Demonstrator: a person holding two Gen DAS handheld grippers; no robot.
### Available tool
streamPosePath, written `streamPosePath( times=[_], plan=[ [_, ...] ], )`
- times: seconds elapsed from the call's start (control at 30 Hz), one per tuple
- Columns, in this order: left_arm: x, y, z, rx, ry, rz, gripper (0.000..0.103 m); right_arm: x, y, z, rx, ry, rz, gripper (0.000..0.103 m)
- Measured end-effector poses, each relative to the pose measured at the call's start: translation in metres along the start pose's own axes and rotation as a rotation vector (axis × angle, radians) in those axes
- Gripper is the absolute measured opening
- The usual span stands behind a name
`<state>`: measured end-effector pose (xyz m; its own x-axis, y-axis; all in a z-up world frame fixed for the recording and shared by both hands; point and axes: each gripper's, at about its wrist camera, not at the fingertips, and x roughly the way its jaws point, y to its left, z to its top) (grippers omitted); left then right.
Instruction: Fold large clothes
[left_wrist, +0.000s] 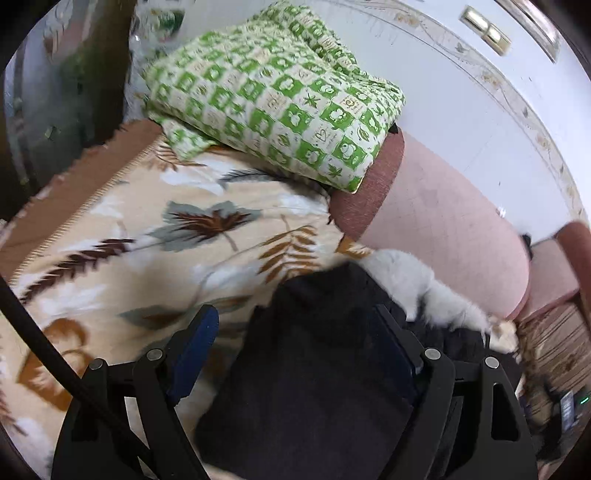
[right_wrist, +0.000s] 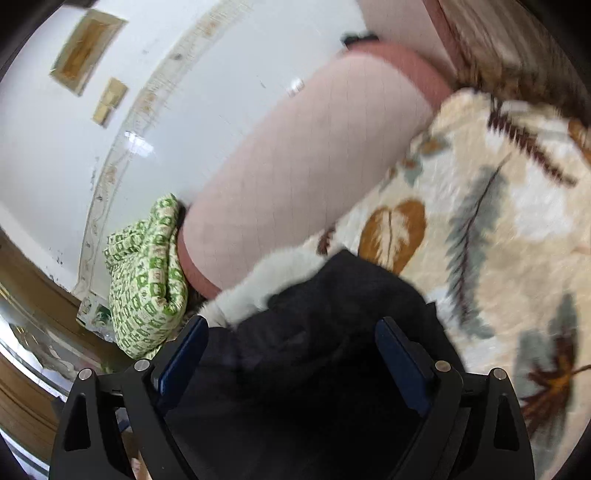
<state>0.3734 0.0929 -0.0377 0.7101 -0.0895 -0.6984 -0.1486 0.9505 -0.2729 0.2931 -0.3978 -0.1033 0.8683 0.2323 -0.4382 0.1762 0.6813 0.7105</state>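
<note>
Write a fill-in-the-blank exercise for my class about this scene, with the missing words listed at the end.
1. The dark garment has a trim of white ____.
2. The garment lies on a blanket printed with ____.
3. The folded cloth on the pink headboard is checked white and ____.
4. Both the left tool and the right tool have their jaws ____.

Missing words: fur; leaves; green; open

A bed carries a cream leaf-print blanket (left_wrist: 147, 236) — on it a dark garment (left_wrist: 325, 354) with a white fur trim (left_wrist: 417, 284) at 5 o'clock, and a green-checked folded quilt (left_wrist: 273, 92) at 12 o'clock.
</note>
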Motion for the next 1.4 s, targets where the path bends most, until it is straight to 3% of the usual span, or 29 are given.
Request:
streamPosePath(
  times=[0.2, 0.27, 0.33, 0.4, 0.53, 0.6, 0.8, 0.9, 1.07, 1.2, 1.3, 1.4],
  plan=[
    [-0.039, 0.010, -0.075, 0.052, -0.050, 0.062, 0.084, -0.020, 0.058, -0.041, -0.247, 0.043, -0.050, 0.093],
    [-0.035, 0.014, -0.098, 0.055, -0.044, 0.060, 0.084, -0.010, 0.078, -0.061, -0.313, 0.091, -0.039, 0.077],
    [-0.021, 0.013, -0.114, 0.086, -0.011, 0.057, 0.084, 0.010, 0.101, -0.081, -0.395, 0.144, -0.045, 0.050],
    [-0.007, 0.009, -0.116, 0.129, 0.008, 0.061, 0.084, 0.037, 0.121, -0.099, -0.466, 0.195, -0.047, 0.044],
    [0.014, 0.013, -0.108, 0.174, -0.051, 0.109, 0.084, 0.090, 0.132, -0.112, -0.546, 0.165, -0.166, 0.060],
    [0.026, 0.018, -0.105, 0.180, -0.065, 0.164, 0.084, 0.127, 0.123, -0.106, -0.517, 0.164, -0.250, 0.069],
    [0.036, 0.034, -0.095, 0.093, -0.051, 0.112, 0.089, 0.200, 0.109, -0.098, -0.540, 0.177, -0.420, 0.072],
    [0.040, 0.033, -0.096, 0.104, -0.025, 0.123, 0.090, 0.211, 0.109, -0.100, -0.562, 0.166, -0.461, 0.073],
    [0.030, 0.043, -0.094, 0.076, 0.018, 0.124, 0.090, 0.188, 0.129, -0.099, -0.623, 0.158, -0.510, 0.073],
    [0.004, 0.059, -0.090, 0.030, -0.026, 0.090, 0.090, 0.131, 0.172, -0.101, -0.595, 0.077, -0.337, 0.073],
    [-0.009, 0.071, -0.086, 0.003, -0.048, 0.103, 0.090, 0.124, 0.195, -0.116, -0.608, 0.109, -0.251, 0.073],
    [-0.015, 0.083, -0.082, -0.031, -0.049, 0.101, 0.090, 0.146, 0.223, -0.149, -0.669, 0.182, -0.181, 0.071]
  ],
)
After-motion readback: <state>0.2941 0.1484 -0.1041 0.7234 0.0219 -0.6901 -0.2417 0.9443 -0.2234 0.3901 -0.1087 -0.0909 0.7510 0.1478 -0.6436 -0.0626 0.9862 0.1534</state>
